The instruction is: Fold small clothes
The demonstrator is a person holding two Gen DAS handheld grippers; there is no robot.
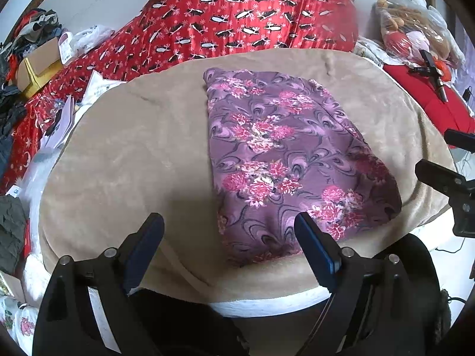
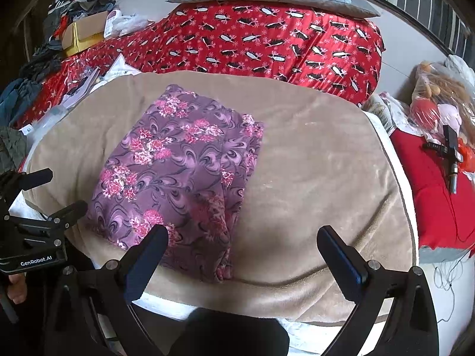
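A purple garment with pink flowers (image 1: 285, 154) lies folded into a long flat rectangle on a beige blanket (image 1: 133, 148). In the right wrist view the same garment (image 2: 178, 178) sits left of centre on the blanket (image 2: 311, 178). My left gripper (image 1: 228, 222) hovers open over the garment's near end, nothing between its fingers. My right gripper (image 2: 242, 235) is also open and empty, above the garment's near right corner. Each gripper shows in the other's view: the right one (image 1: 439, 160) at the right edge, the left one (image 2: 56, 191) at the left edge.
A red patterned quilt (image 1: 237, 17) is piled behind the blanket. Boxes, papers and clothes (image 1: 38, 68) crowd the left. A red cushion (image 2: 436, 201) with a black tool (image 2: 448, 154) and bagged toys (image 2: 439, 106) lie on the right. Bare blanket stretches either side of the garment.
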